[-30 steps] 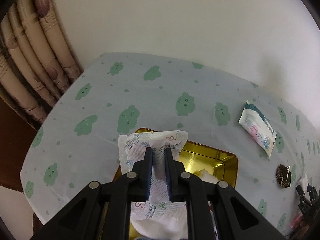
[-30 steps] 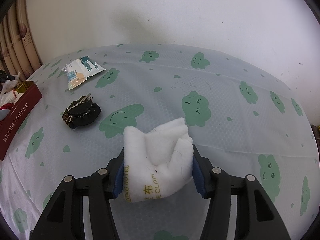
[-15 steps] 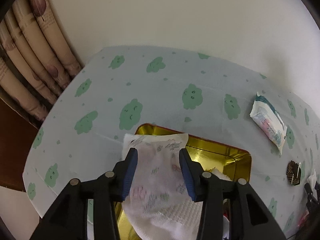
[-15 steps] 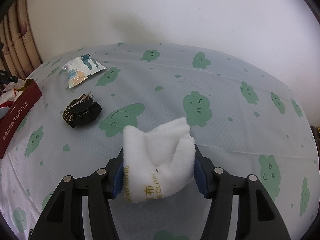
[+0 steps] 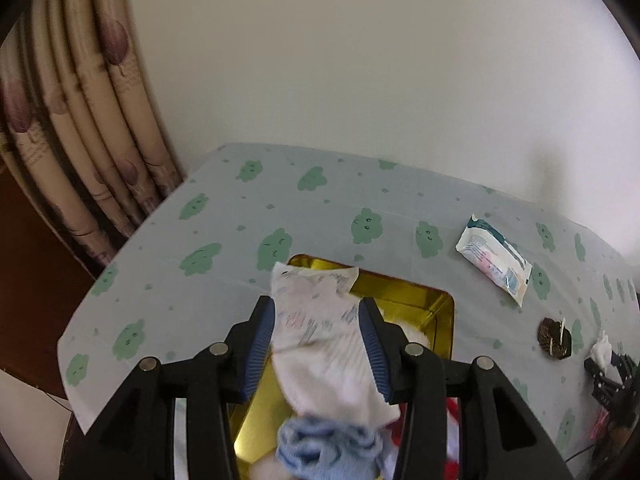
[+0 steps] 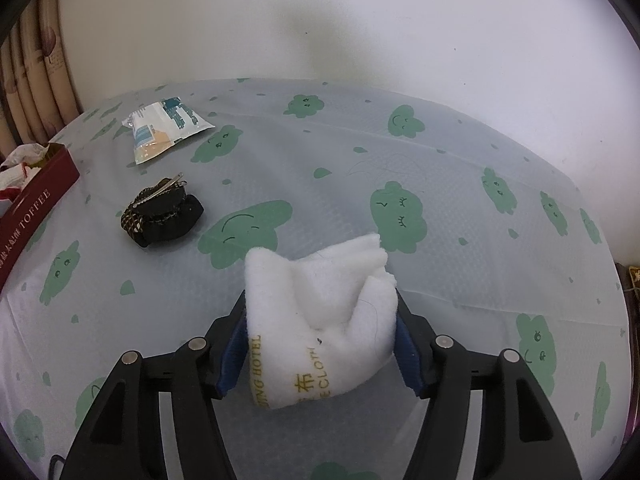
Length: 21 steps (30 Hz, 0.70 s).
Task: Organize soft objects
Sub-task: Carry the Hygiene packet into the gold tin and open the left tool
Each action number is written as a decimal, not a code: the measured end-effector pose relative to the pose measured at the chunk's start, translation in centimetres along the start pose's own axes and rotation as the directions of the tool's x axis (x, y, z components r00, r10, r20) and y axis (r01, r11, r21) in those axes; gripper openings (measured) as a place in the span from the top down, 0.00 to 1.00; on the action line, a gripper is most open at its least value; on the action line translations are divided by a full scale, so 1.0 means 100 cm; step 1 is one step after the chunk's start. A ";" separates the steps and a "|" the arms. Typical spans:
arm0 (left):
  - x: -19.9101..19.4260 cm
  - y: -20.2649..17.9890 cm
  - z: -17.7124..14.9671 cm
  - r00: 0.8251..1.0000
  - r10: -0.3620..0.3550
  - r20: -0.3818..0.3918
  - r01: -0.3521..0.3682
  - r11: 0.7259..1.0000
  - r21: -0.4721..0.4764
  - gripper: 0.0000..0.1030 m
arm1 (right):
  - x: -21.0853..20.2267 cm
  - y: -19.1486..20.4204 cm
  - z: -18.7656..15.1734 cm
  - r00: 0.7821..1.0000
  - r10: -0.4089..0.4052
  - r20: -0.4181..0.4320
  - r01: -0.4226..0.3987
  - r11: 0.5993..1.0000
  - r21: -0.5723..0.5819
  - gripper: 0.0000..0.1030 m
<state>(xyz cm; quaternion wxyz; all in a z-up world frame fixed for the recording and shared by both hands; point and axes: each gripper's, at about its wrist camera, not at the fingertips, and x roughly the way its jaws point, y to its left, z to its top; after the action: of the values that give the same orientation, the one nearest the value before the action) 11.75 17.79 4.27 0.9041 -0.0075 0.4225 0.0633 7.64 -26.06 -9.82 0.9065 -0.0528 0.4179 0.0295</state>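
My left gripper [image 5: 318, 330] is open above the gold-lined tin [image 5: 416, 300]. A white printed soft packet [image 5: 320, 320] lies between its fingers, resting on the tin's contents, with a blue knitted cloth [image 5: 328, 448] below it. My right gripper [image 6: 320, 328] is shut on a folded white hotel cloth [image 6: 320, 320] and holds it above the cloud-patterned tablecloth [image 6: 440, 160]. The tin's dark red side [image 6: 32, 208] shows at the left in the right wrist view.
A wet-wipe packet [image 5: 494, 258] [image 6: 164, 128] and a black hair scrunchie with a clip [image 5: 554, 338] [image 6: 160, 212] lie on the tablecloth. A curtain [image 5: 80, 140] hangs at the left. A wall stands behind the table.
My left gripper opened, letting go of the printed packet over the tin, and lifted back a little. My right gripper kept its hold on the white cloth and barely moved.
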 end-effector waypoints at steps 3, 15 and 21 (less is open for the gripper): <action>-0.014 0.002 -0.018 1.000 0.010 0.015 -0.010 1.000 0.008 0.54 | 0.001 0.000 0.001 1.000 0.001 -0.001 -0.001 1.000 0.000 0.40; -0.029 0.036 -0.078 0.999 0.023 0.028 -0.020 0.993 -0.116 0.53 | -0.005 0.004 0.000 0.999 -0.032 -0.002 0.032 0.999 -0.023 0.52; -0.025 0.047 -0.090 0.998 0.063 0.029 -0.058 0.986 -0.154 0.53 | -0.011 0.013 0.004 0.998 -0.060 -0.012 0.059 0.998 -0.037 0.57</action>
<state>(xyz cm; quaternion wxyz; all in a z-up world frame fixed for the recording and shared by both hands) 2.73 21.61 0.57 0.9056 -0.0632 0.4009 0.1232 7.08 -24.70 -8.87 0.9030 -0.0819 0.4216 0.0097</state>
